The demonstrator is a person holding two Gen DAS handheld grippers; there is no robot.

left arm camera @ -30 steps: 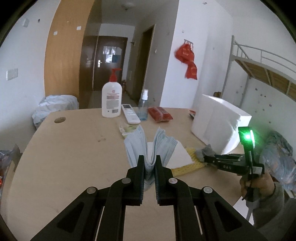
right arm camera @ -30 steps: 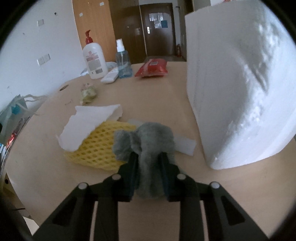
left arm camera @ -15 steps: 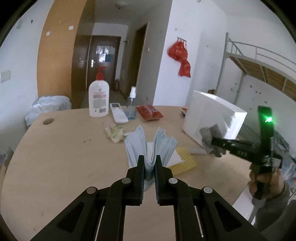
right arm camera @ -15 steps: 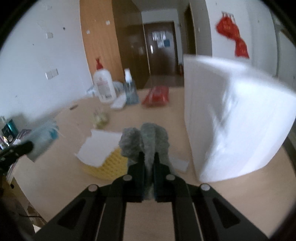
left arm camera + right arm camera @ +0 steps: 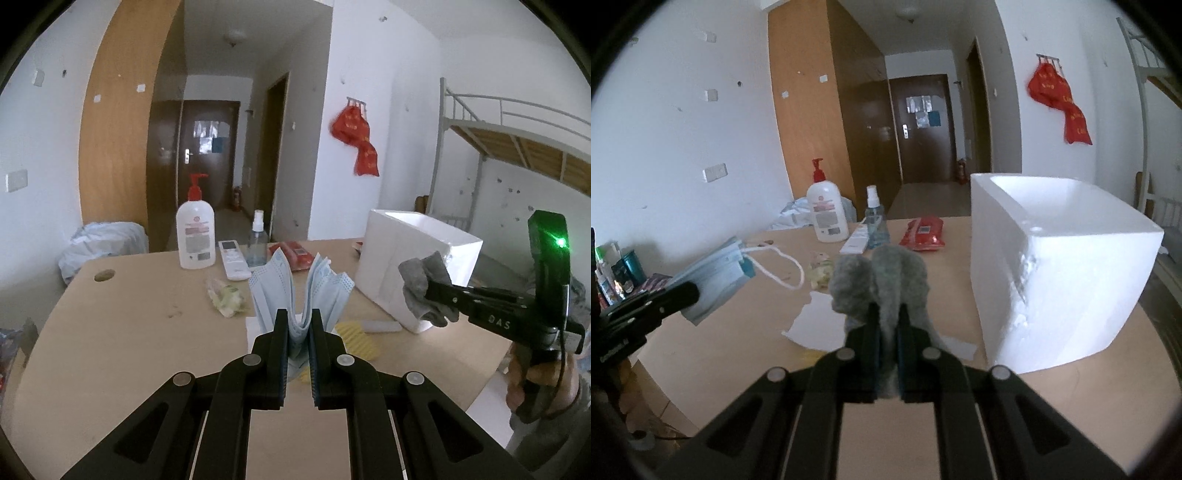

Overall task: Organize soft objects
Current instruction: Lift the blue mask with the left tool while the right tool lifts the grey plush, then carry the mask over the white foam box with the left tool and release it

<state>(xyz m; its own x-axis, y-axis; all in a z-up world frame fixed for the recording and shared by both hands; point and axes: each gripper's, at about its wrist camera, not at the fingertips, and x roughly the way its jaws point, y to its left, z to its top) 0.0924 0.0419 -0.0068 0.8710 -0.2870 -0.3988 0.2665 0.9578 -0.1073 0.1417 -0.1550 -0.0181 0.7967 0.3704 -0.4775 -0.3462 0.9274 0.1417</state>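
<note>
My left gripper (image 5: 298,325) is shut on a stack of blue face masks (image 5: 299,291), held above the wooden table (image 5: 122,325). Those masks (image 5: 716,273) hang at the left of the right wrist view, a white ear loop dangling from them. My right gripper (image 5: 886,325) is shut on a grey fuzzy cloth (image 5: 882,280), lifted off the table beside the open white foam box (image 5: 1052,258). In the left wrist view the cloth (image 5: 424,288) hangs in front of the box (image 5: 413,266). A yellow foam net (image 5: 356,338) and a white sheet (image 5: 816,328) lie on the table.
At the table's far side stand a pump bottle (image 5: 195,236), a remote (image 5: 233,258), a spray bottle (image 5: 256,243) and a red packet (image 5: 923,234). A crumpled wrapper (image 5: 225,297) lies mid-table. A hand (image 5: 532,384) holds the right gripper's handle past the table edge.
My right gripper closed tight on the grey cloth and lifted it off the yellow net, up beside the foam box. The left gripper drifted a little with the masks still held.
</note>
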